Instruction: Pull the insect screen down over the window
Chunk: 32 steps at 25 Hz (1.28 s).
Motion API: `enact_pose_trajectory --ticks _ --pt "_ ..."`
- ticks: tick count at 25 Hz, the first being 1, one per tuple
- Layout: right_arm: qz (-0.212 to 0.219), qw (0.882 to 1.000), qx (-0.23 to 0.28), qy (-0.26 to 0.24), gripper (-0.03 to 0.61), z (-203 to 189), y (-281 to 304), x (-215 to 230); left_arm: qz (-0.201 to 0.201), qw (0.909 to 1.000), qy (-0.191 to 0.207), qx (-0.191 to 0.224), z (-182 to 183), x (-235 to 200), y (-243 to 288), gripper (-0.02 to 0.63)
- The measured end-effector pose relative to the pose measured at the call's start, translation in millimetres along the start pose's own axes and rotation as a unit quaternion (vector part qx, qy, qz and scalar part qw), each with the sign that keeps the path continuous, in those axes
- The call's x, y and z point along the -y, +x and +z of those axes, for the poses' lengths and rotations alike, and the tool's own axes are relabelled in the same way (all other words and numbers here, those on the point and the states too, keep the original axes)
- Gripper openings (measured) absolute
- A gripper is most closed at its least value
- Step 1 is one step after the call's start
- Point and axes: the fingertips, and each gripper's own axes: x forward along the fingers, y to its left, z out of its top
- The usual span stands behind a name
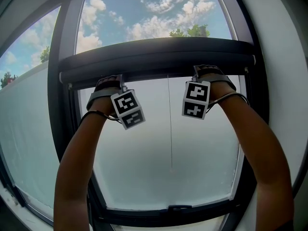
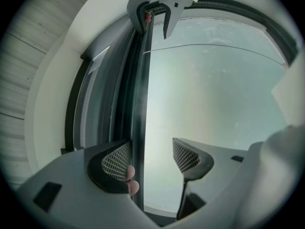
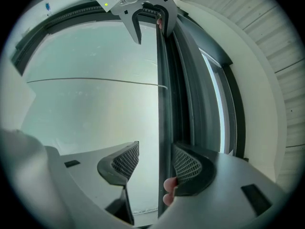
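Filling nearly the whole head view is a tall dark-framed glass window (image 1: 67,42), with blue sky and white clouds (image 1: 159,4) in the upper part of the frame and a flat, milky pale surface (image 1: 159,177) across the lower part. Across the upper middle, from the left upright to the right one, lies the long dark rounded bar (image 1: 159,57) of the insect screen. Sky shows above it and the pale surface below it, and the mesh itself is too fine to make out. Two bare forearms, the left forearm (image 1: 77,167) and the right forearm (image 1: 260,148), reach up from the bottom corners to the underside of the bar.

The left gripper (image 2: 152,159) has its jaws set wide. The bar's edge stands between them, just beside the pad at frame left and well clear of the other pad. The right gripper (image 3: 156,163) is the mirror of it, jaws wide apart with the bar between them just beside the pad at frame right, nothing pinched. Each gripper shows small at the top of the other's view, straddling the same bar.

Black-and-white marker cubes sit below the hands in the head view, the left cube (image 1: 127,109) and the right cube (image 1: 196,99). A thin pale cord (image 1: 171,129) hangs from the bar's middle to a small end near centre frame. Pink fingertips (image 2: 132,179) peep beside the pad nearest the bar in the left gripper view, and likewise in the right gripper view (image 3: 169,190)
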Motion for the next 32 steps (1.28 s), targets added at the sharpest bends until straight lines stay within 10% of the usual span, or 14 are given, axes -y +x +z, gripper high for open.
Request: enact_pose_trajectory --ticks 32 --pt "0.127 0.992 -0.006 -0.008 0.199 3 -44 -96 -0.175 0.9844 0.015 -0.016 -9 100 -53 0.256"
